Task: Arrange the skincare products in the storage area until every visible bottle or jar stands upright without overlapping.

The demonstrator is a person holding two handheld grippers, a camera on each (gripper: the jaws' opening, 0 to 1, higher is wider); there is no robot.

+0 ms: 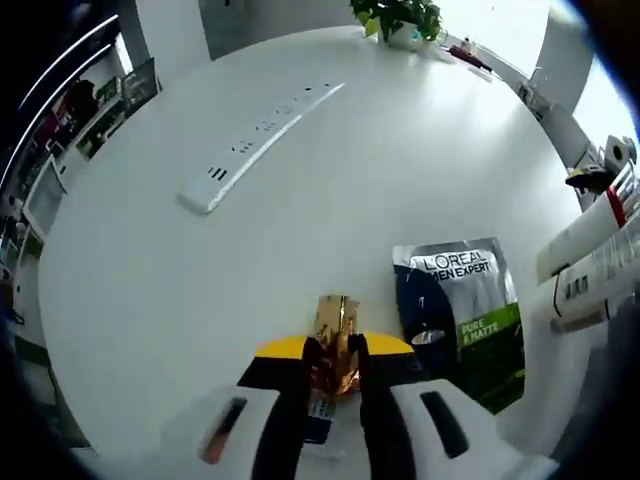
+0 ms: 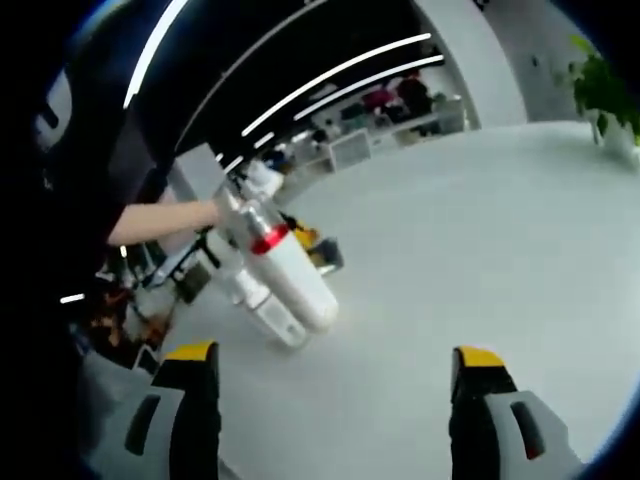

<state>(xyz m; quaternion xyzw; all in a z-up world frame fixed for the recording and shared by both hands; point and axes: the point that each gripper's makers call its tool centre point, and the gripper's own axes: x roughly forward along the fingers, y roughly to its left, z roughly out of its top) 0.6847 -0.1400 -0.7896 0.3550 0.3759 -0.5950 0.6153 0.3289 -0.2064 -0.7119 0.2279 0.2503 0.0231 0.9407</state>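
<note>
L gripper (image 1: 335, 385): jaws seen nearly closed, clamped on a small gold-capped product (image 1: 337, 345) w/ shiny gold top; item held upright-ish btw the black fingers (image 1: 290, 420), above the white table (image 1: 330, 200). L'Oreal Men Expert sachet (image 1: 465, 315) is laid flat on table just right of the held item. Two white tubes (image 1: 590, 255) are seen at far right edge, lying tilted, side by side. White power strip (image 1: 255, 145) is laid diagonally further up the table; potted plant (image 1: 400, 20) at far edge.

R gripper (image 2: 335, 400): jaws spread wide, nothing held btw them; hovering over table. White tubes, one w/ red band (image 2: 285, 270), are seen ahead-left in the right gripper view.
</note>
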